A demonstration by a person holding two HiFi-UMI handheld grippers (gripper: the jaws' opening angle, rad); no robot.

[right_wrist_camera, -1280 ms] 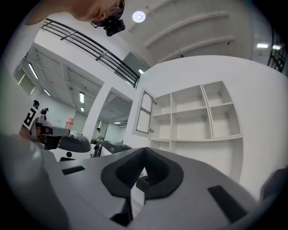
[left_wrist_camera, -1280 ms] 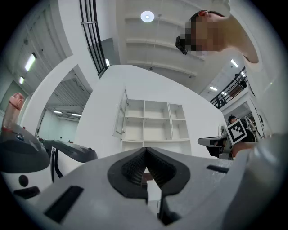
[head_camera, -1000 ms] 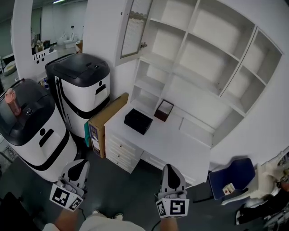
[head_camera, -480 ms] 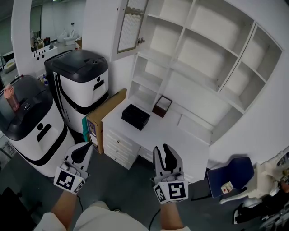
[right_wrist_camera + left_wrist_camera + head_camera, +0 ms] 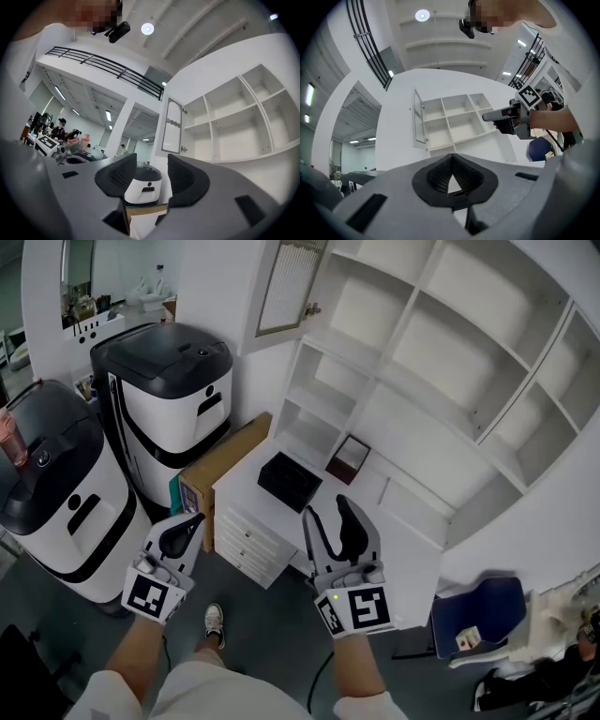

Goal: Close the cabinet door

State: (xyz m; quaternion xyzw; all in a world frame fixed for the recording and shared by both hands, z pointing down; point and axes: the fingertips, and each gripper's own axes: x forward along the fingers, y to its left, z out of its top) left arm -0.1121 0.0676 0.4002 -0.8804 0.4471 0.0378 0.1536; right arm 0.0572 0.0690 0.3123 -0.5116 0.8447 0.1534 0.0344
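Both grippers had travelled forward since the earlier frame, from over the dark floor to the front edge of the desk, and the right gripper had gone from pinched together to parted. Its jaws were opening, with nothing between them; the right gripper view showed only a distant black-and-white machine through the gap. The left gripper was closed on nothing, its pads meeting in the left gripper view, and it hung off the desk's left front corner.

The cabinet door, a framed panel, stood swung out at the top left corner of the shelf unit, well above and beyond both grippers. It was far from shut, so the approach appeared to be only beginning.

Doing this well probably meant raising the right gripper to the door and pushing on the frame rather than the panel. Contact near the free edge, away from the hinges, would give the easiest swing; which edge was hinged could not be told for sure. A flat push with the outer side of one jaw seemed safer than a pinch, since the door only needed to be swept into its opening. The swing should be slowed near the end to avoid a slam or rebound. A black box near the desk's back left corner sat low and clear of the door's sweep.
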